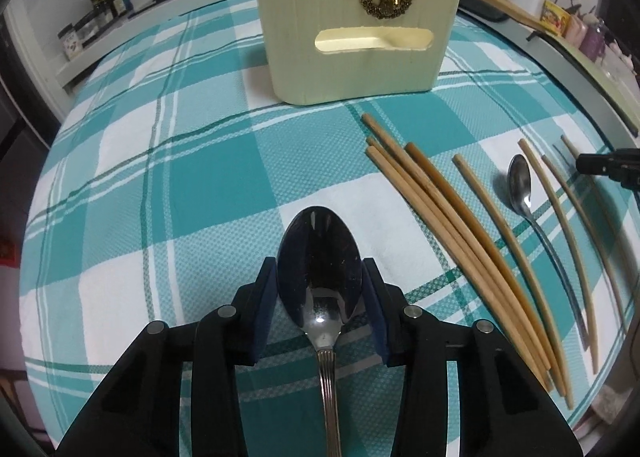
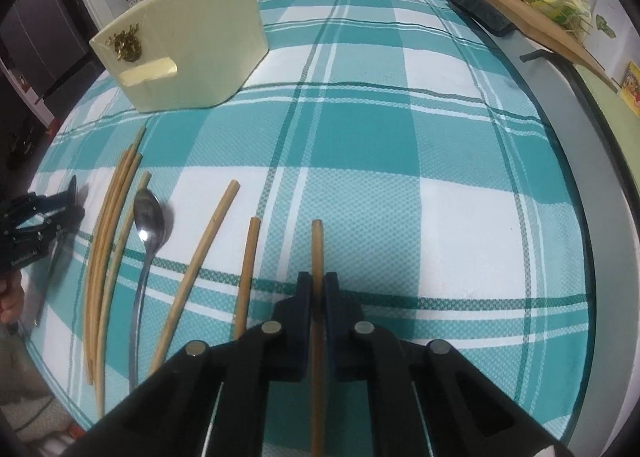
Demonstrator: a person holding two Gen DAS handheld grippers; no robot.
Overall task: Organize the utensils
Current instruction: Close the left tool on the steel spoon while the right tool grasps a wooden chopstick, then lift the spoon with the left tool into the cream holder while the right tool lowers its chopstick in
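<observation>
Utensils lie spread on our teal-checked surface [image 2: 360,137]: our left tool [image 1: 320,269] grips a large spoon [image 1: 318,257] by its bowl, while our right tool [image 2: 317,289] clamps one chopstick [image 2: 317,249]. Between them rest loose chopsticks [image 1: 452,217] and a smaller spoon [image 1: 520,181]; beyond stands the cream holder [image 1: 352,17].

The left tongs [image 1: 320,281] and right tongs [image 2: 317,289] are built of matte black linkage arms, joined by round silver pivot pins. Dark blue pads [image 1: 267,297] are fitted inside the fingers. Small white lettering is seen on one body.
</observation>
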